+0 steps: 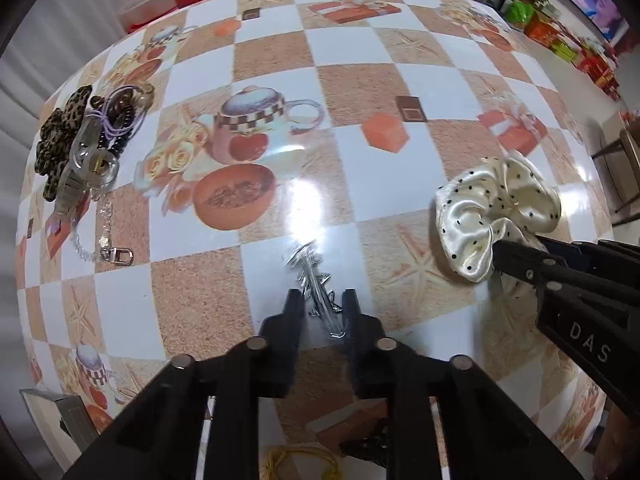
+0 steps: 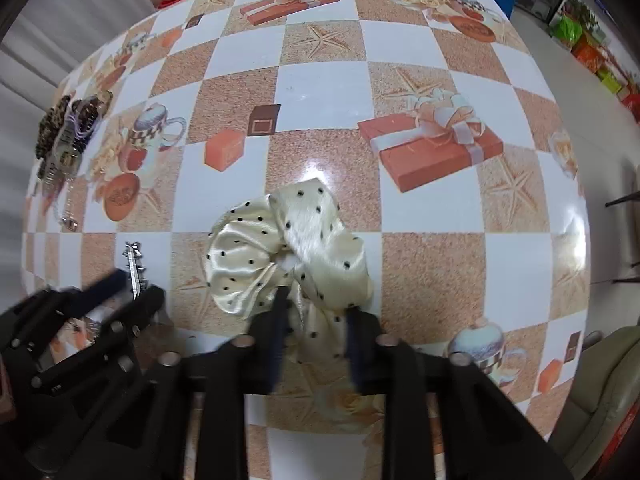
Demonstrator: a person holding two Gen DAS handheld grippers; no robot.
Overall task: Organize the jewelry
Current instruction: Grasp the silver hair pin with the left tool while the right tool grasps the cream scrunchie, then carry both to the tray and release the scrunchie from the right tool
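The left tongs point(image 1: 322, 306) straddle a silver hairpin point(image 1: 316, 280) on the table point(image 1: 276, 52), slightly apart; it may slip flat. The right tongs point(image 2: 316, 308) pinch the dotted scrunchie point(image 2: 288, 248), whose slick satin could slide free.

The silver hair clip point(image 1: 318, 292) blurs into glare (its shape unclear); the yellow cord point(image 1: 298, 462) is cut off below.
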